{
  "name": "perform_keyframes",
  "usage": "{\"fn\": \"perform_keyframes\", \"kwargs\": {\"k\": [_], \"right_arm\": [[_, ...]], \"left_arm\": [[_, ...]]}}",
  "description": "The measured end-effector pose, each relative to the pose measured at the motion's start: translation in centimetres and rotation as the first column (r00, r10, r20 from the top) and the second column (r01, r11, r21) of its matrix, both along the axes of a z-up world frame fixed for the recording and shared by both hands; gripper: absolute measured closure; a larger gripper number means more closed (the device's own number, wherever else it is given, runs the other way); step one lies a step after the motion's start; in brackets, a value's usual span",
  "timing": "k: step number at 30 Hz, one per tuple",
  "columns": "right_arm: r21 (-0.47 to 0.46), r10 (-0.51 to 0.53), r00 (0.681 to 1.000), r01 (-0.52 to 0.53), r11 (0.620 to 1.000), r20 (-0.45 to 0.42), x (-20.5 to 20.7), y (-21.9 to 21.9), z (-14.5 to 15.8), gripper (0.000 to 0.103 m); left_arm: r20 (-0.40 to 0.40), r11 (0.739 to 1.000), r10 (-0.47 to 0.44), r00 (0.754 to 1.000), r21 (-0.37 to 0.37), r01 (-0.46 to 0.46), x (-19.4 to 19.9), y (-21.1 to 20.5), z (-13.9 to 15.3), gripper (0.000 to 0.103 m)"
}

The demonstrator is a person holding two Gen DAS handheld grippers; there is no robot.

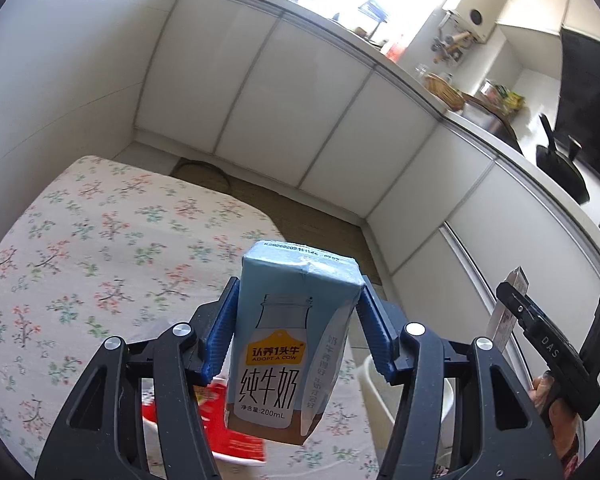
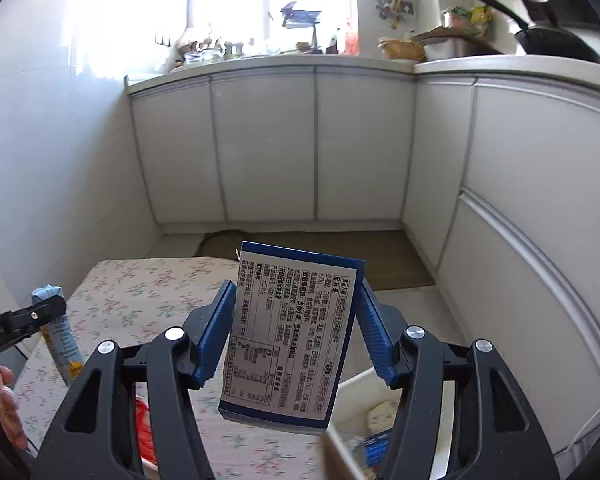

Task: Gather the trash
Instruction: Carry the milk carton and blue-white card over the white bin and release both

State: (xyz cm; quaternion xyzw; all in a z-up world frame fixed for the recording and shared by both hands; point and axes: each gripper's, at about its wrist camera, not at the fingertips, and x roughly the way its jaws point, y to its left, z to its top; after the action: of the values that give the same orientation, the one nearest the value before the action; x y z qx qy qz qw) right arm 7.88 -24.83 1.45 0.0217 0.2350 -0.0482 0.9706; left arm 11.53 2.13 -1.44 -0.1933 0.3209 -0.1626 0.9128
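Note:
My left gripper [image 1: 296,320] is shut on a light blue 200 mL milk carton [image 1: 284,344], held upright above the floral tablecloth [image 1: 100,248]. My right gripper [image 2: 296,324] is shut on a flat blue box with a white printed label [image 2: 292,340], held above the table's right edge. The right gripper with its box also shows at the right of the left wrist view [image 1: 540,332]. The left gripper and milk carton show at the left of the right wrist view [image 2: 60,332]. A white bin [image 2: 364,412] with some trash inside sits below the right gripper.
A red and white package [image 1: 228,428] lies on the table under the left gripper. White kitchen cabinets [image 2: 268,144] and a cluttered counter [image 2: 284,56] run behind and to the right. A brown floor mat [image 2: 340,256] lies beyond the table.

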Motion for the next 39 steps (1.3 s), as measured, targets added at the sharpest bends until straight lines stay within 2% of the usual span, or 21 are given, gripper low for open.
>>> {"fn": "perform_keyframes", "kwargs": {"k": [6,14,19,24,29,34,39], "right_arm": [[-0.023,-0.105,0.994,0.105,0.994,0.024,-1.1,-6.0,-0.3,0.044],[-0.038,-0.23,0.973,0.23,0.972,-0.006,-2.3,-11.2,-3.6,0.043],[-0.023,-0.275,0.961,0.274,0.961,-0.015,-2.9,-13.4,-4.8,0.043],[0.03,-0.28,0.96,0.281,0.959,-0.03,-3.2,-15.2,-5.6,0.041],[0.052,-0.319,0.947,0.321,0.946,-0.036,-3.8,-16.1,-6.1,0.021],[0.07,-0.394,0.918,0.396,0.916,-0.041,-4.8,-17.6,-6.4,0.013],[0.087,-0.465,0.884,0.467,0.88,-0.046,-5.6,-19.3,-6.7,0.01]], "left_arm": [[0.017,0.996,-0.08,0.997,0.031,0.079,0.0,-5.4,0.5,0.048],[0.001,0.98,-0.181,0.983,0.081,0.181,0.4,-12.3,-0.1,0.048],[-0.009,0.966,-0.237,0.971,0.102,0.237,0.3,-16.2,-0.6,0.048],[-0.012,0.952,-0.284,0.959,0.118,0.284,0.1,-19.6,-0.6,0.048],[-0.005,0.941,-0.317,0.948,0.123,0.315,0.0,-22.4,-0.2,0.048],[0.0,0.93,-0.352,0.936,0.114,0.35,0.0,-25.1,0.0,0.048],[-0.009,0.915,-0.39,0.921,0.106,0.389,-0.1,-27.8,-0.3,0.048]]}}
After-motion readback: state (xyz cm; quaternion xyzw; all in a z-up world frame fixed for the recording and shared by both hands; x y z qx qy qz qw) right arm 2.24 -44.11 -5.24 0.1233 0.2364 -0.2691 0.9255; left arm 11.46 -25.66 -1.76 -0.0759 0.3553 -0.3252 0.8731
